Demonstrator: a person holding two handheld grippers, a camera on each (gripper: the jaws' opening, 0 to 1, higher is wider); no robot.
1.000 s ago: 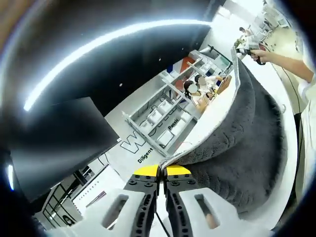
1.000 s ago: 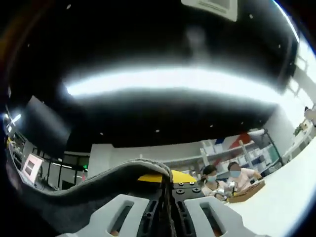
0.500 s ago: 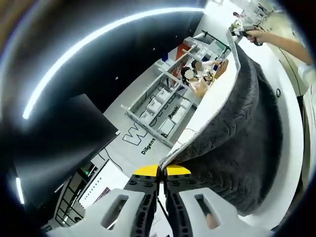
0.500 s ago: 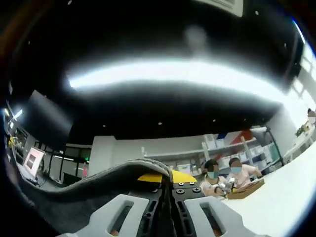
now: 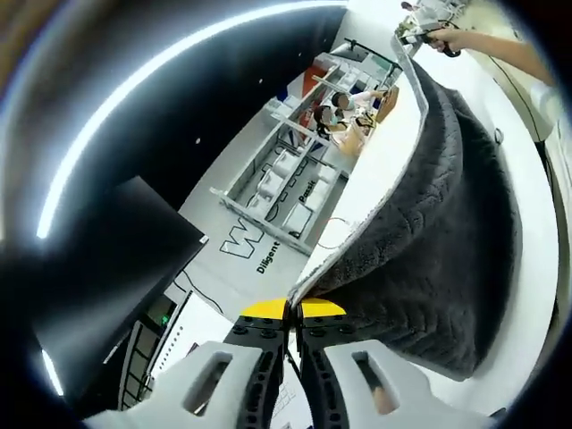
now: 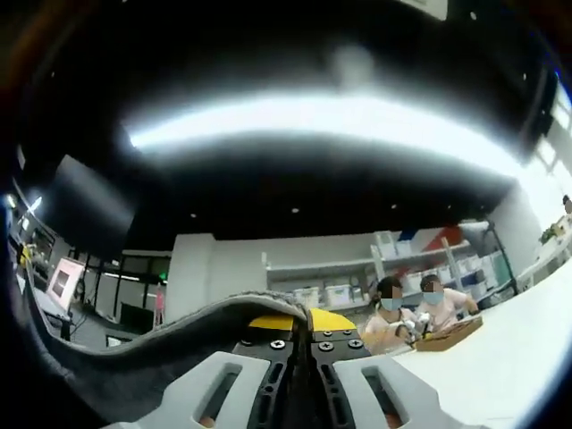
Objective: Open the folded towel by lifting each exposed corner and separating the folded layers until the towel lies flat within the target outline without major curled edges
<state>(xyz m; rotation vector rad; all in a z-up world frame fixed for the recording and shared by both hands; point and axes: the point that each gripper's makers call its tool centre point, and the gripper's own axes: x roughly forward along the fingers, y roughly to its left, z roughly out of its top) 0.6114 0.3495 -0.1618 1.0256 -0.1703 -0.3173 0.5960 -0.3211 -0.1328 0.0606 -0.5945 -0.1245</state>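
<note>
Grey towel (image 5: 438,241) stays clamped in both the left gripper (image 5: 291,315) and right gripper (image 6: 308,323), lifted higher.

Pale grey gripper (image 5: 292,315), yellow-tipped jaws

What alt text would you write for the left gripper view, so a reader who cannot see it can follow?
The left gripper, jaws shut, pinches a corner of a dark grey towel that stretches away, lifted above a white table, to the right gripper at its far corner. Shelving and seated people stand beyond.
</note>
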